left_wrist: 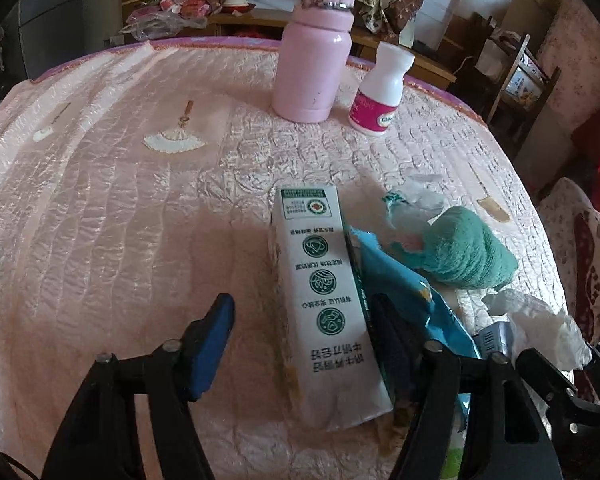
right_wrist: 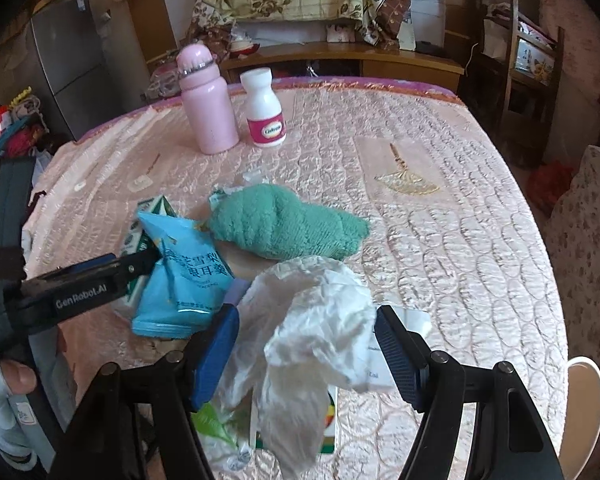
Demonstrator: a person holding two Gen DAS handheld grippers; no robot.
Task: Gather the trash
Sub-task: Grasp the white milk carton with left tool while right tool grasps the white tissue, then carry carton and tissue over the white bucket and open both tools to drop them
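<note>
The milk carton [left_wrist: 324,300] lies flat on the pink quilted counter [left_wrist: 120,208], well in front of the pink flask [left_wrist: 314,48]. The left gripper [left_wrist: 300,344] straddles the carton, its jaws apart and not pressing on it. Just right of the carton lies a blue snack bag [right_wrist: 184,276], and beyond that bag a rolled green towel [right_wrist: 288,224]. Nearer than the towel sits crumpled white tissue [right_wrist: 312,320], between the spread, unclenched fingers of the right gripper [right_wrist: 304,352]. A white pill bottle [right_wrist: 265,110] stands just beside the flask.
</note>
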